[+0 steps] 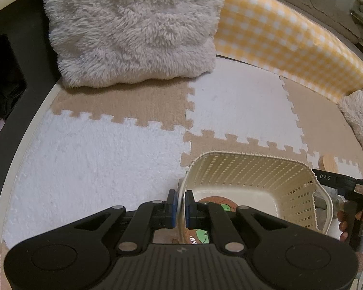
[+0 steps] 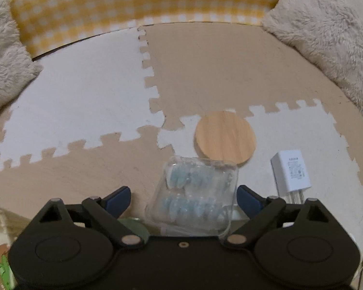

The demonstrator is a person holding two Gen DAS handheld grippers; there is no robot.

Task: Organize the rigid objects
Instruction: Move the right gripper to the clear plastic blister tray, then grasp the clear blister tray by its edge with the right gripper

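Basket steadied, clear case next

The left gripper (image 1: 179,209) is clamped on the basket (image 1: 251,169) rim, likely to steady it for loading. The right gripper (image 2: 184,199), jaws wide and holding nothing, straddles the clear plastic case (image 2: 196,193) on the floor mat (image 2: 84,91); wooden disc (image 2: 225,137) and charger (image 2: 291,171) lie beyond.

The left gripper (image 1: 179,209) points steeply downward, its blue-padded fingers (image 1: 171,207) drawn nearly together and clamped on a thin wall between them. The right gripper (image 2: 184,199) also tilts steeply down, its fingers (image 2: 117,199) spread wide, pressing on nothing. A hand (image 1: 351,224) grips the right gripper's handle.
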